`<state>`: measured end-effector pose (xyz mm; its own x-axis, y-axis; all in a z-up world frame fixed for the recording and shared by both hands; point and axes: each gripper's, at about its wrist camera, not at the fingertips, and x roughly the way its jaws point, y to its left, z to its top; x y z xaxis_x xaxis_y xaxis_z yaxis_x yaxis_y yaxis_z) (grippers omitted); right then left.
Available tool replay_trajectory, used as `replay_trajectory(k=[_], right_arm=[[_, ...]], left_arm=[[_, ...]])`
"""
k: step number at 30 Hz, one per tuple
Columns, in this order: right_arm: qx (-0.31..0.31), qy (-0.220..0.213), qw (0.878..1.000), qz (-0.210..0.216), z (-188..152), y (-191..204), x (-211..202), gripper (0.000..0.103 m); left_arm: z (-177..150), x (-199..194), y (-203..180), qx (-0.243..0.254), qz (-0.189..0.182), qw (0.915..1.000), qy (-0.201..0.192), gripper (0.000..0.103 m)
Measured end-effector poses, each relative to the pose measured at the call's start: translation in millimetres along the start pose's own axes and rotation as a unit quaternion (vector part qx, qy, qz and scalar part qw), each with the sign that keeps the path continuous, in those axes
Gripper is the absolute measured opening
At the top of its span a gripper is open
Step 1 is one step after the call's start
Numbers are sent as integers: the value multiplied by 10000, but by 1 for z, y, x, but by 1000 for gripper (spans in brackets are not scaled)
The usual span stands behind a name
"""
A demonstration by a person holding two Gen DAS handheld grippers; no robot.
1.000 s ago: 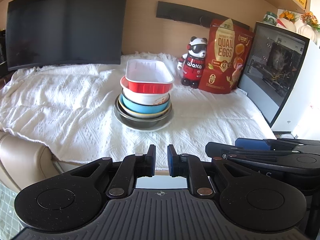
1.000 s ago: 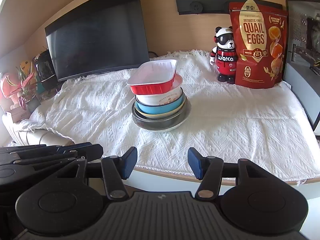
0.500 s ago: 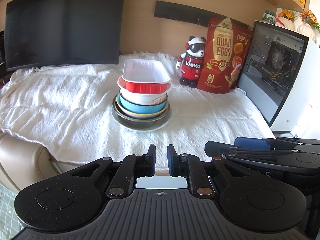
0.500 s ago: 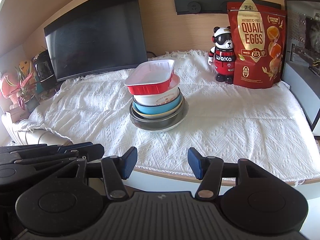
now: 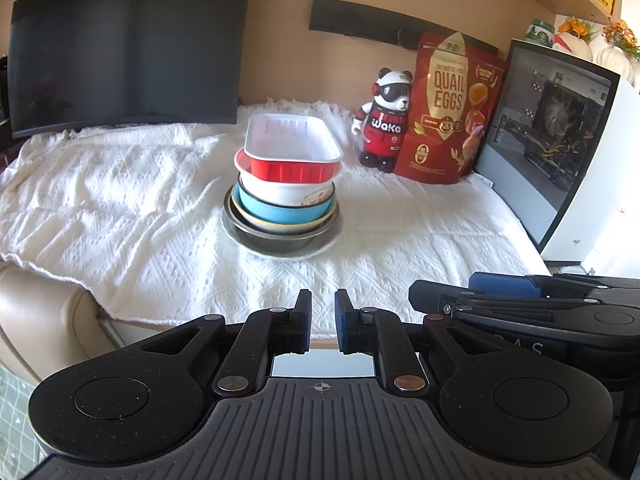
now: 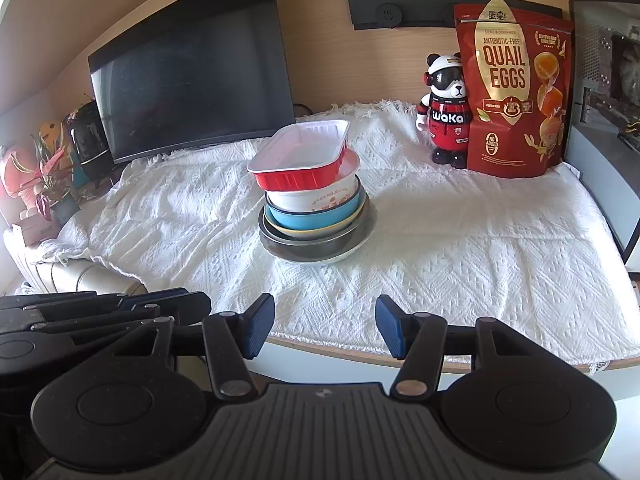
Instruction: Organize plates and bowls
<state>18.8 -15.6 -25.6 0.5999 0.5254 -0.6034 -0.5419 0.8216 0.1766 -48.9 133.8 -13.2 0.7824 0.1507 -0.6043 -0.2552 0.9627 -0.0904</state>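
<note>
A stack of dishes stands in the middle of the white tablecloth (image 5: pixel 120 200). On top is a red foil tray (image 5: pixel 292 152) with a white inside. Under it come a white bowl (image 5: pixel 288 194), a blue bowl (image 5: pixel 280 214), a metal bowl (image 5: pixel 276 240) and a white plate (image 5: pixel 330 245) at the bottom. The right wrist view shows the same red foil tray (image 6: pixel 300 160), blue bowl (image 6: pixel 304 220) and metal bowl (image 6: pixel 312 246). My left gripper (image 5: pixel 323 314) hangs shut and empty before the table's front edge. Beside it my right gripper (image 6: pixel 325 320) is open and empty. Both are well short of the stack.
A dark monitor (image 5: pixel 124 48) stands at the back left. A panda figure (image 5: pixel 384 120), a red quail-egg bag (image 5: pixel 448 108) and a computer case (image 5: pixel 560 140) line the back right. A beige cushion (image 5: pixel 44 312) lies below the table's left edge, and a plant (image 6: pixel 44 172) stands far left.
</note>
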Motion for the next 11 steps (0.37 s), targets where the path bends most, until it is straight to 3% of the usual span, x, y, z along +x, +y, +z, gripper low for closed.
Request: replay_trajectory(k=[7, 11], right_arm=[[-11, 57, 10000, -41, 2, 2, 6, 56], [-68, 111, 9999, -49, 7, 5, 15, 56]], left_arm=[[3, 5, 9, -132, -41, 9999, 45, 15], [12, 11, 24, -240, 281, 9992, 154, 15]])
